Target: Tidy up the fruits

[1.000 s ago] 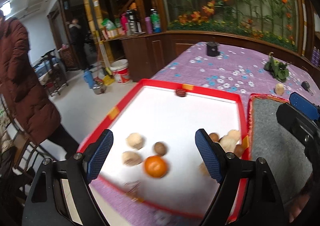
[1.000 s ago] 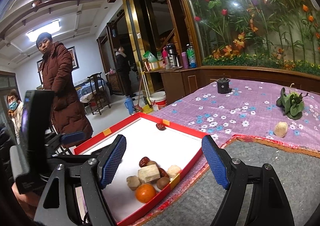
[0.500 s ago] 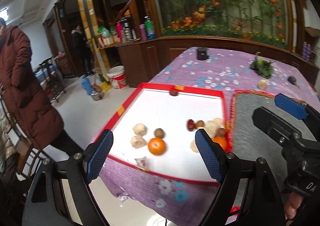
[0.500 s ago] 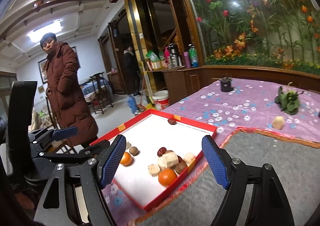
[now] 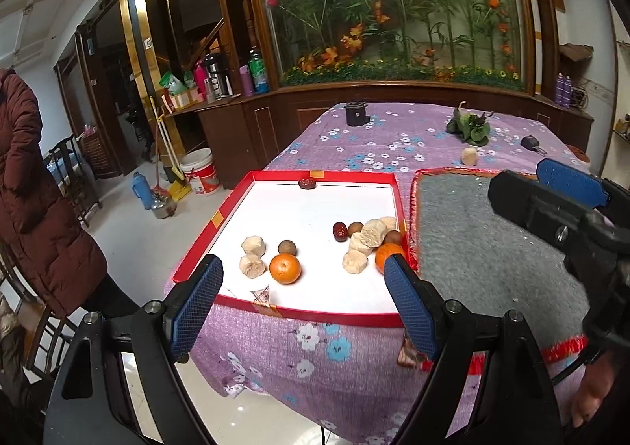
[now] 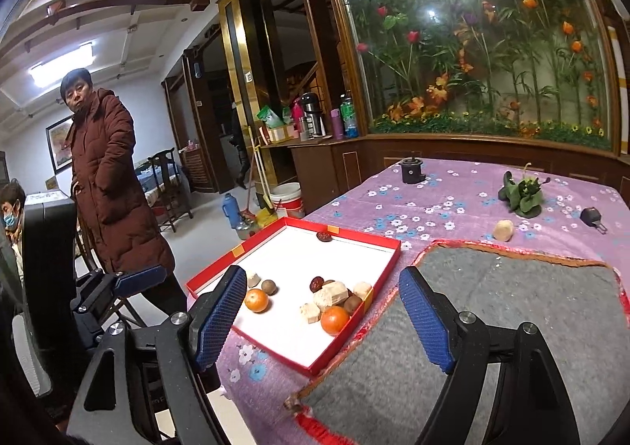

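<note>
Two grippers under my hands, both with jaws spread wide and nothing between the blue pads: the left gripper (image 5: pixel 303 299) hangs off the near edge of the table, the right gripper (image 6: pixel 327 323) hovers above the grey mat (image 6: pixel 512 311), apart from it. One red tray (image 5: pixel 283 175) with a white floor lies on the purple flowered cloth (image 5: pixel 354 145), just beside the mat's left border. Fruits in the tray, left wrist view — first cluster at 7 o'clock of the tray floor: one orange (image 5: pixel 285 268), one small brown round fruit (image 5: pixel 287 247) at its 12 o'clock, two pale cut chunks (image 5: pixel 252 266) at its 9 to 10 o'clock. Second cluster against the tray's right wall, at 4 o'clock: a second orange (image 5: pixel 384 255) partly behind my left gripper's right finger, one dark red date (image 5: pixel 340 230), several pale chunks (image 5: pixel 372 232) and small brown fruits packed touching. One lone dark date (image 5: pixel 307 183) rests at the far wall, 12 o'clock. Outside the tray, on the cloth: one pale chunk (image 5: pixel 469 156), one leafy green bunch (image 5: pixel 470 128) beyond it, one black cup (image 5: pixel 356 113) at the far edge. One person in a brown coat (image 6: pixel 110 185) stands on the floor at 9 o'clock.
</note>
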A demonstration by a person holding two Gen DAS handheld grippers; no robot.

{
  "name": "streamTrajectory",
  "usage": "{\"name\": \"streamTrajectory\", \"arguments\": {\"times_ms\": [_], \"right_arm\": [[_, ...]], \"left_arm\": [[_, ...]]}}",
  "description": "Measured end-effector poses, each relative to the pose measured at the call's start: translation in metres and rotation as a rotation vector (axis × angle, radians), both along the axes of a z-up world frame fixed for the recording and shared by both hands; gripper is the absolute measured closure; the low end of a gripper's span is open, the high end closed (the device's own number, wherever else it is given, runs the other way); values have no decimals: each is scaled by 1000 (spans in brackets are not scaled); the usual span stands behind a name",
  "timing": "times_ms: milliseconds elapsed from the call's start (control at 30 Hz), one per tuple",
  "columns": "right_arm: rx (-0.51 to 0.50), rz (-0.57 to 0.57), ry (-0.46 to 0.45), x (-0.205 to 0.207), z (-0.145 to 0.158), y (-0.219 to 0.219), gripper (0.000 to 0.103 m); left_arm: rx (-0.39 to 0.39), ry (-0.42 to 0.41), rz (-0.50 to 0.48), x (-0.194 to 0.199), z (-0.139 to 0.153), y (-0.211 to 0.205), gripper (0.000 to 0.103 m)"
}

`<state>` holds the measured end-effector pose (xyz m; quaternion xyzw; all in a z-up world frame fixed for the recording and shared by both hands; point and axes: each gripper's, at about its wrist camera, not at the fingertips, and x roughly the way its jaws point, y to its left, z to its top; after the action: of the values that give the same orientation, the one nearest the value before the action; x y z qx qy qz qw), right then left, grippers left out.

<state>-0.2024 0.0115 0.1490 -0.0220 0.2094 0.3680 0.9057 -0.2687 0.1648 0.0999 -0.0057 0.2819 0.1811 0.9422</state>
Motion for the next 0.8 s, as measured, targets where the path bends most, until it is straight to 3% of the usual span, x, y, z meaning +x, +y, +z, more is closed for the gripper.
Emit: {"name": "streamTrajectory", "arguments": {"times_ms": [367, 800], "right_arm": [[-11, -33, -63, -32, 17, 6, 21], [-38, -15, -103, -49, 23, 25, 21]], "left_arm": [[0, -34, -61, -18, 5, -1, 18], [-28, -67, -27, -32, 7, 23, 18]]}}
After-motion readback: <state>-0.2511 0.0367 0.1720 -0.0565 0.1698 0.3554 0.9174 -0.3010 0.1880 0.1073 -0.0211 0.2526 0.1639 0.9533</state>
